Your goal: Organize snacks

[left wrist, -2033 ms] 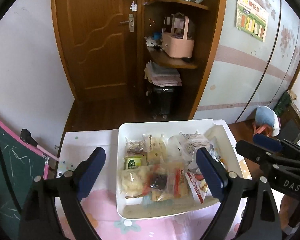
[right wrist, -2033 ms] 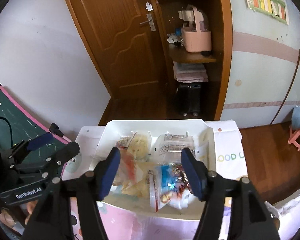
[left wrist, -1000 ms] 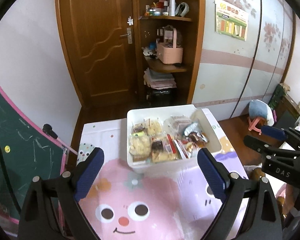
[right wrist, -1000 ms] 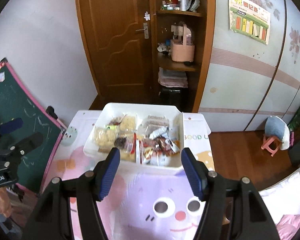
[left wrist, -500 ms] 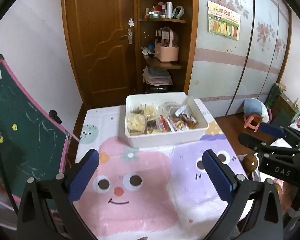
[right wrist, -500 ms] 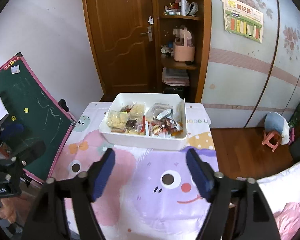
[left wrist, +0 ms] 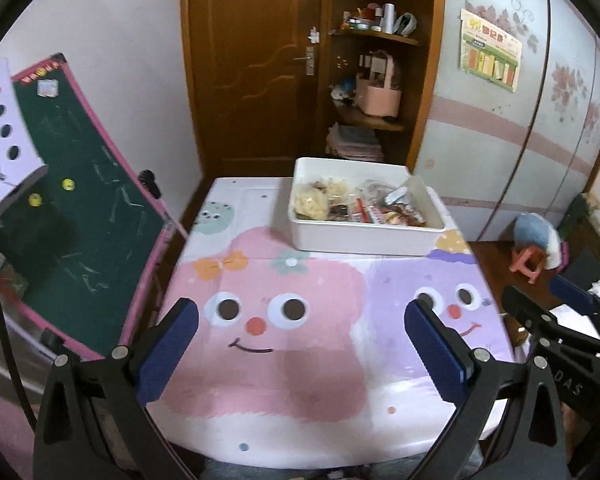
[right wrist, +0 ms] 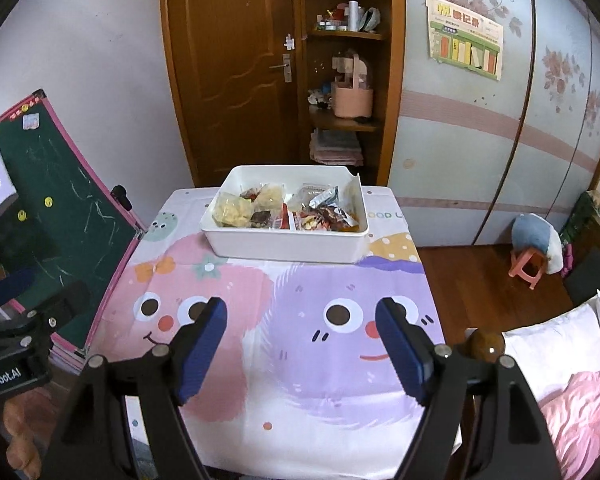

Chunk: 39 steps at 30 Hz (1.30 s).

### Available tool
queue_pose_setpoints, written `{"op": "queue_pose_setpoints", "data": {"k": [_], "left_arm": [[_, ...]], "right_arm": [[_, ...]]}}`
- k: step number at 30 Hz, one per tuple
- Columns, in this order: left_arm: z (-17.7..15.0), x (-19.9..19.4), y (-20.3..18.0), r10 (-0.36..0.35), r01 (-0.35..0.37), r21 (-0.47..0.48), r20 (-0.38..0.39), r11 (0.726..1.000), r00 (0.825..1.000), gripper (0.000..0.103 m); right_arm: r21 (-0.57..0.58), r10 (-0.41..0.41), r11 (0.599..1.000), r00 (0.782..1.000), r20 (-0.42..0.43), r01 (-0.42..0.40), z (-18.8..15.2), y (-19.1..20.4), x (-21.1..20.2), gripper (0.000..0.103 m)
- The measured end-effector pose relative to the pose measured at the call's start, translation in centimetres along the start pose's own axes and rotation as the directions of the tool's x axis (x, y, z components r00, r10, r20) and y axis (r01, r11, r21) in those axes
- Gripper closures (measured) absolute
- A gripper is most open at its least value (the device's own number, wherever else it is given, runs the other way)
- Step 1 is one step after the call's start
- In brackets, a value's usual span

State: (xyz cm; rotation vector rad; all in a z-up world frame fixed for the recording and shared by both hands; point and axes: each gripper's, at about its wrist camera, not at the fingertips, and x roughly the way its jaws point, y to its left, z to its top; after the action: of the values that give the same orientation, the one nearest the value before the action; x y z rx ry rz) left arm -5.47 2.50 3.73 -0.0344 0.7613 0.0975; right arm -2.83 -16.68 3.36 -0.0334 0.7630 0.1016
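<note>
Your left tool (left wrist: pixel 300 338) and right tool (right wrist: pixel 300 338) both hang with jaws apart, nothing between them. The snacks (right wrist: pixel 284 210) sit in the white tub (right wrist: pixel 284 246) at the desk's (right wrist: pixel 300 432) far end; the job looks finished, so keep both tools clear.

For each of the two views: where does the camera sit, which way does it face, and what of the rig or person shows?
Left wrist: sits on the left gripper, looks forward and down over the cartoon tablecloth to the white snack bin; its open fingers and the right gripper show.
Right wrist: sits on the right gripper, same heading; its open fingers, the left gripper and a hand show.
Shared: bin, tablecloth, chalkboard, door.
</note>
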Motion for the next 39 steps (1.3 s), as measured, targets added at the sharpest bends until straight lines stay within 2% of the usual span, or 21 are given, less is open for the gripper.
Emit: {"op": "queue_pose_setpoints", "data": {"k": [2, 4, 12, 26, 39], "left_arm": [[-0.7, -0.1, -0.3, 0.053, -0.053, 0.021, 0.01, 0.998, 0.999, 0.001], [-1.6, -0.1, -0.5, 0.069, -0.07, 0.028, 0.007, 0.997, 0.998, 0.001], [-2.7, 1.8, -0.6, 0.033, -0.032, 0.015, -0.069, 0.999, 0.997, 0.001], [-3.2, 3.1, -0.9, 0.018, -0.016, 0.016, -0.112, 1.0, 0.994, 0.001], [-3.5, 3.6, -0.8, 0.01, -0.01, 0.001, -0.126, 1.0, 0.992, 0.001]], "right_arm": [[-0.001, -0.024, 1.0, 1.0, 0.007, 0.024, -1.0, 0.4, -0.1, 0.026], [-0.01, -0.044, 0.999, 0.999, 0.018, 0.044, -2.1, 0.9, -0.2, 0.026], [-0.06, -0.021, 0.998, 1.0, 0.012, 0.021, -3.6, 2.2, -0.3, 0.026], [-0.026, 0.012, 1.0, 0.999, -0.05, -0.013, -3.8, 1.7, 1.3, 0.026], [-0.025, 0.017, 1.0, 0.999, -0.052, -0.018, -3.9, 1.6, 1.4, 0.026]]}}
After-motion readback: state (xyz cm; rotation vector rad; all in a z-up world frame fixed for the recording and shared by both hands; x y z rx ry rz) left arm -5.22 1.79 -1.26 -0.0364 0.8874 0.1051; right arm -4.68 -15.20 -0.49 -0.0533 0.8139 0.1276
